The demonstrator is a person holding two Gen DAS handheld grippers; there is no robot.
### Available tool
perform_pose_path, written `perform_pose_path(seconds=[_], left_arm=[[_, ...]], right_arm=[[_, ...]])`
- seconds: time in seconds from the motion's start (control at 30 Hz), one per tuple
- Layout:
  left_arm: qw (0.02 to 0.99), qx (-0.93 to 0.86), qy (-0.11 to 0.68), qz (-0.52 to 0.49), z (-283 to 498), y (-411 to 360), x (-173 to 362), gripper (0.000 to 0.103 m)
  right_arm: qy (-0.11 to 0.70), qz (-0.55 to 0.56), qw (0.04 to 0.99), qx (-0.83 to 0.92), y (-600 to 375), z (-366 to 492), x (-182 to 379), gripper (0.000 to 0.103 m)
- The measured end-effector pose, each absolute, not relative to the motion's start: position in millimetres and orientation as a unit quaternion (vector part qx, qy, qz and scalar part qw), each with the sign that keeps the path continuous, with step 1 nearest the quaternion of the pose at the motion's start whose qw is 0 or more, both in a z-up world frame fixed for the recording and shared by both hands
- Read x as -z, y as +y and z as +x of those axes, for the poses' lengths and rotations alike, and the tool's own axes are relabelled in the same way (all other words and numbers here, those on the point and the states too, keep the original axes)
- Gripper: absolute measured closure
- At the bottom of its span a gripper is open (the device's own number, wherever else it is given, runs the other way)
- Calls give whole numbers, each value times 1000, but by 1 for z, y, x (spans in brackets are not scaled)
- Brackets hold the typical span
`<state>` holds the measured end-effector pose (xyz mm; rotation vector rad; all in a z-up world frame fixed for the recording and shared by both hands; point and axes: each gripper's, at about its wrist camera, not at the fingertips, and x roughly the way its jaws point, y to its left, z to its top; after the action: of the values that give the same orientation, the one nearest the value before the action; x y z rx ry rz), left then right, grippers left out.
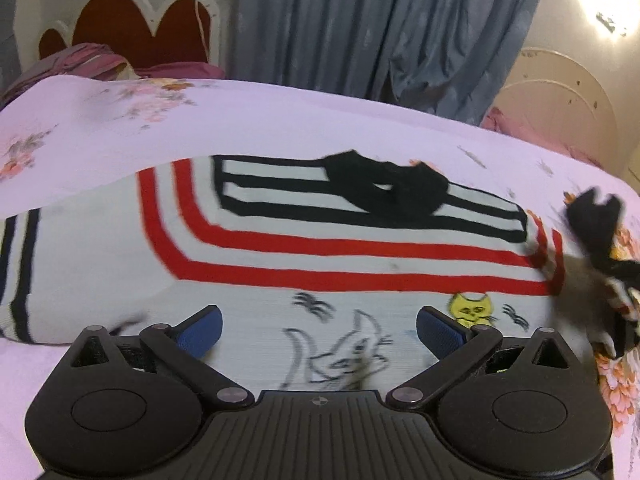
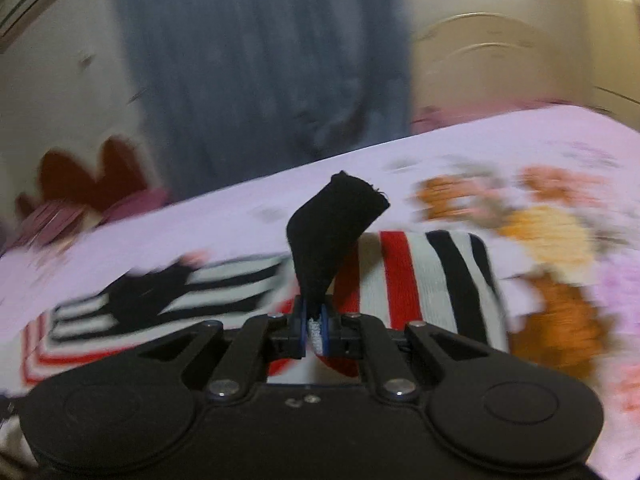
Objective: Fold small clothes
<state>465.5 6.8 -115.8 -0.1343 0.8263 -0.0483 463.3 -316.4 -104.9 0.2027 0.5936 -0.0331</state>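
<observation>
Right gripper (image 2: 315,322) pinching a sleeve cuff, left gripper (image 1: 319,330) wide open and empty.
The striped sweater (image 1: 320,240) lies mid-bed (image 1: 280,120), near its front edge; only the black cuff (image 2: 334,232) is clamped, so a brisk swing may slip it free or drag the body crooked.

The left tongs (image 1: 319,330), black linkage arms tipped with blue ribbed pads (image 1: 202,330), stand spread wide apart with nothing between them, held low and roughly level. The right tongs (image 2: 315,322), of the same black build, are pressed together, their blue pads clamped on a strip of black and white knit cloth (image 2: 332,232) that rises beyond the tips.
</observation>
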Motion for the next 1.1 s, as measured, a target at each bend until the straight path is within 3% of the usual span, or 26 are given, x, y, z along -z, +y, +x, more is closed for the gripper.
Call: perform_pose_path(seconds=[0.3,0.37,0.43,0.5,0.6,0.7,0.77,0.8,0.83,0.87,0.9,0.93,1.1], left_arm=[[908,46,402,-106,464,42,124,0],[907,64,400,-118,467,41,126,0],[906,85,395,-129,472,35,126,0],[902,111,392,-141,480,24,127,0],[895,135,403,-133,495,-1,132,0],[885,134,433,-108,515,-25,146,1],[874,132,457,-100,527,-36,160,42],[876,128,455,-92,530,-42,163,45],[881,132,448,-80,531,-47,163,57],[883,140,443,-67,532,-52,164,79],[885,143,439,-62,534,-55,162,91],[886,147,435,-69,534,-55,159,98],[928,112,353,-47,514,-31,117,98]], right_arm=[[374,29,922,-93,-200,478,158,93],[368,33,923,-104,-200,473,154,79],[363,44,924,-114,-204,467,148,58],[342,55,932,-106,-211,457,139,61],[322,91,939,-83,-231,449,126,84],[300,111,947,-39,-260,436,114,85],[286,119,951,-9,-278,428,107,85],[281,126,951,10,-289,424,105,85],[278,133,951,26,-299,421,103,84],[275,143,950,43,-308,417,103,84],[273,153,948,59,-319,413,103,83],[273,162,945,72,-326,413,105,83],[282,214,928,113,-361,404,116,82]])
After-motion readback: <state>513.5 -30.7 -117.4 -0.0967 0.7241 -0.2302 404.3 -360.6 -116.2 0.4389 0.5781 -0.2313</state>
